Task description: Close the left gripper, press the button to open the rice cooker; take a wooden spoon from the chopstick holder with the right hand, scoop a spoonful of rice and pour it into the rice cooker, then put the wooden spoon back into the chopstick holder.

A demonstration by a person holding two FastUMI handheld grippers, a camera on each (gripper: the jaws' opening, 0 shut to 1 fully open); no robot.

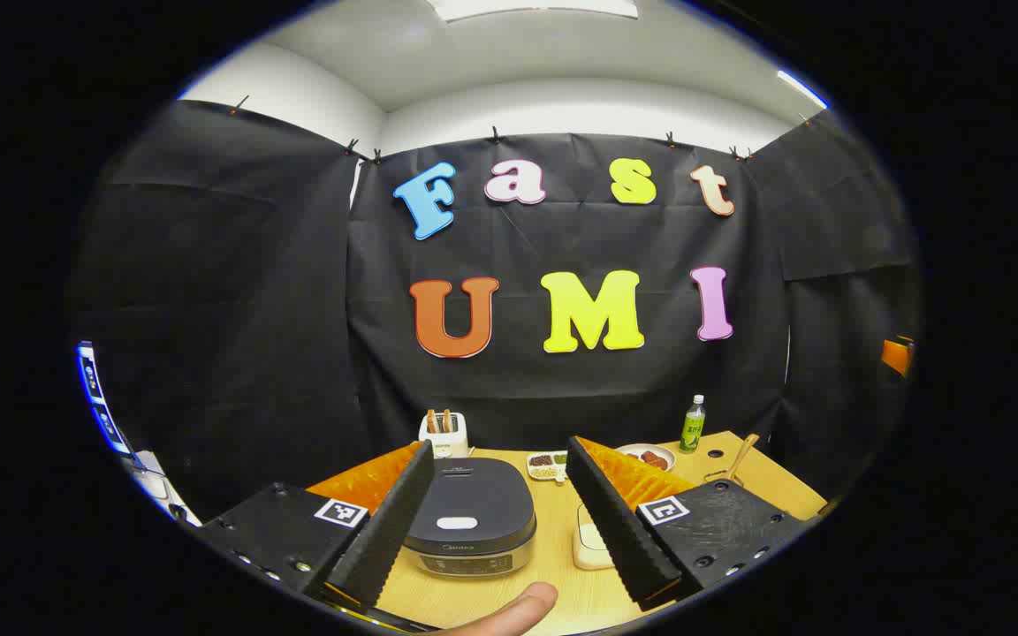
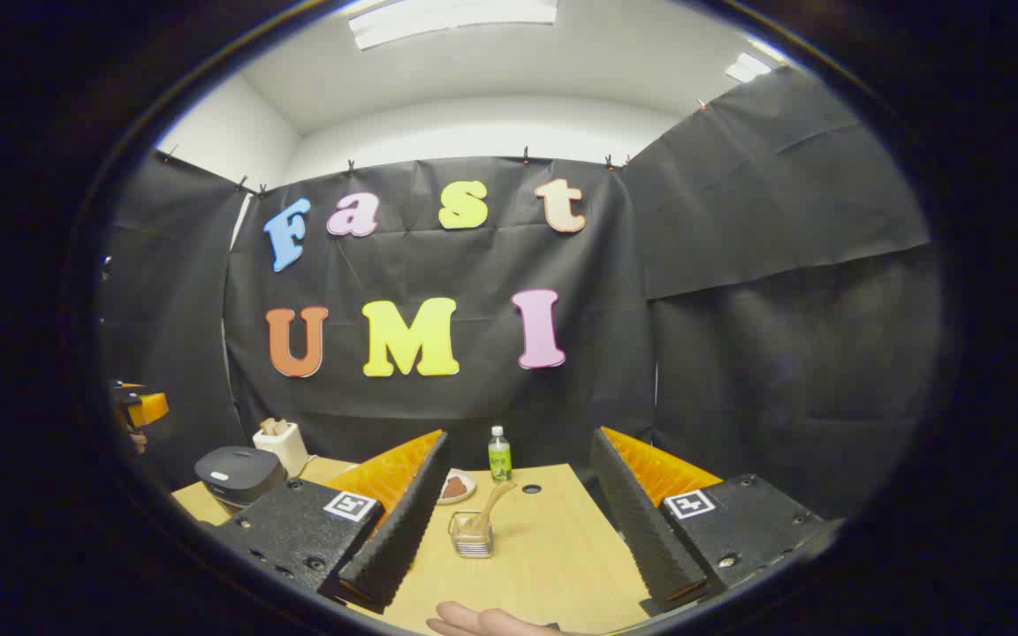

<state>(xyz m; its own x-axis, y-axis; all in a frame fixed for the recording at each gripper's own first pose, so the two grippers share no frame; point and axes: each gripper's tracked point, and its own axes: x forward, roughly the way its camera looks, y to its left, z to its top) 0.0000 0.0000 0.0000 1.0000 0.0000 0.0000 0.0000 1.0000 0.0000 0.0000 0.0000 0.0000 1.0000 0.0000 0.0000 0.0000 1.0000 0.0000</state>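
Fingers spread on both the left gripper (image 1: 509,521) and right gripper (image 2: 518,521), the dark rounded rice cooker (image 1: 471,515) sits lid-down near the wooden worktop's (image 1: 562,583) front edge, awaiting the button press

Brightness: both views evenly lit, the wooden surface (image 1: 562,565) bright and warm.
Light source: ceiling panels overhead, one (image 1: 531,7) in the left gripper view, two in the right gripper view (image 2: 452,18).
Glare: panels blown out white; a soft sheen on the rice cooker (image 1: 471,512) lid.
Shadows: faint and short under things on the surface; the dark cloth swallows most light.
Distortion: strong fisheye, wall edges and cloth bow outward near the rim.
Focus: centre sharp; fingertip (image 1: 509,611) at the bottom edge soft, rim slightly smeared with a blue fringe.
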